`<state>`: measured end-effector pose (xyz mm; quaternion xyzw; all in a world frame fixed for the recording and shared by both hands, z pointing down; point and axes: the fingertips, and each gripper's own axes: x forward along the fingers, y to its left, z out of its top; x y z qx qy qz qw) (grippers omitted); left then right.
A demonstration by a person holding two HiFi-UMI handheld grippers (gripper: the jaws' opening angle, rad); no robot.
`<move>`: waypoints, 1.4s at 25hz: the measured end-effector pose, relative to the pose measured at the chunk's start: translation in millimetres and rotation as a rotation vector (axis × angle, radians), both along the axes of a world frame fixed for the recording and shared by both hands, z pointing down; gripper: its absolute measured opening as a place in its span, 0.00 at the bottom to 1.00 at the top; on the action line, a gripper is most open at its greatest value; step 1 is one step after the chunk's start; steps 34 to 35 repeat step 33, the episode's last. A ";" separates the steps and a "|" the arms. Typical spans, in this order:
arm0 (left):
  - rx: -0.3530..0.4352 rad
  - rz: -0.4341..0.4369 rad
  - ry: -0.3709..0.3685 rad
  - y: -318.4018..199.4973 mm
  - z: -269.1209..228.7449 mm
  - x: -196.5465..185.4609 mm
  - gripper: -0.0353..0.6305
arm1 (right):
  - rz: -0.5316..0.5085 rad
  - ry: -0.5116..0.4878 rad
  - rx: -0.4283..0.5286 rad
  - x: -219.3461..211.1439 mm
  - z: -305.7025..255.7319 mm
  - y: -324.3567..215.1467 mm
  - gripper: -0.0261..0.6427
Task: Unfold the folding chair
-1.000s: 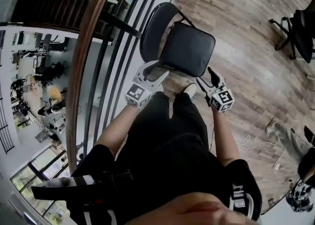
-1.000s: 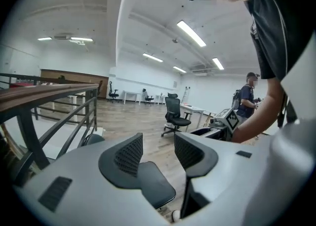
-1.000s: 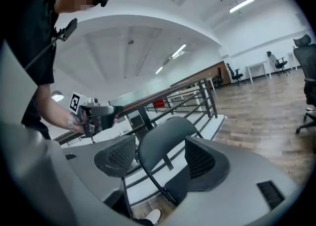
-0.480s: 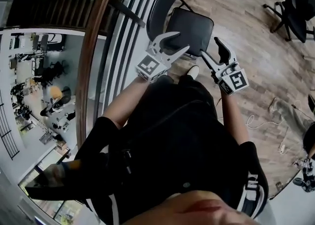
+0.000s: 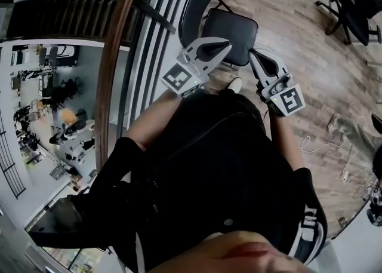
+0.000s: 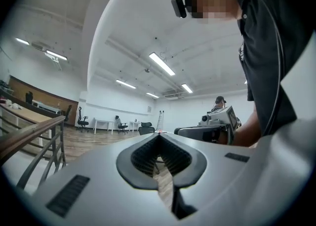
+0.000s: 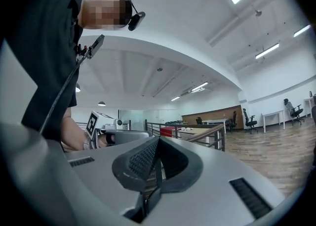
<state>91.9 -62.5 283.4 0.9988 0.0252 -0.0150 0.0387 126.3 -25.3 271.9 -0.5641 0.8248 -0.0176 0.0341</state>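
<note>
Bright, even light falls from ceiling strips (image 6: pixel 162 64), with mild glare around them. Shadows on the floor (image 5: pixel 286 3) are faint. Every view bows strongly at its edges, and both gripper views darken to black corners.

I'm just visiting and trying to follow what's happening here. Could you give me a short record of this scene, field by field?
Place: wooden floor beside a railing
Main object: black folding chair, seat down, standing open
Left gripper: jaws just closed, nothing between them
Right gripper: jaws just closed, nothing between them
Background: office chair at far right
</note>
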 end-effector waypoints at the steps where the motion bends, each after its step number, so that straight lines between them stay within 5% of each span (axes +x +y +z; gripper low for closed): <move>1: 0.005 -0.005 -0.006 0.4 -1.4 2.3 0.06 | 0.008 0.003 0.002 1.8 -0.1 -0.2 0.05; 16: 0.032 -0.041 -0.070 -13.6 9.3 -6.6 0.06 | 0.017 0.044 -0.001 -2.6 3.7 -14.0 0.05; 25: 0.055 -0.015 -0.036 -14.9 7.8 -6.6 0.06 | 0.021 0.059 0.004 -5.7 2.9 -25.0 0.05; 35: 0.003 -0.012 -0.074 -23.3 17.6 0.0 0.06 | 0.027 0.056 -0.001 2.4 6.5 -31.1 0.05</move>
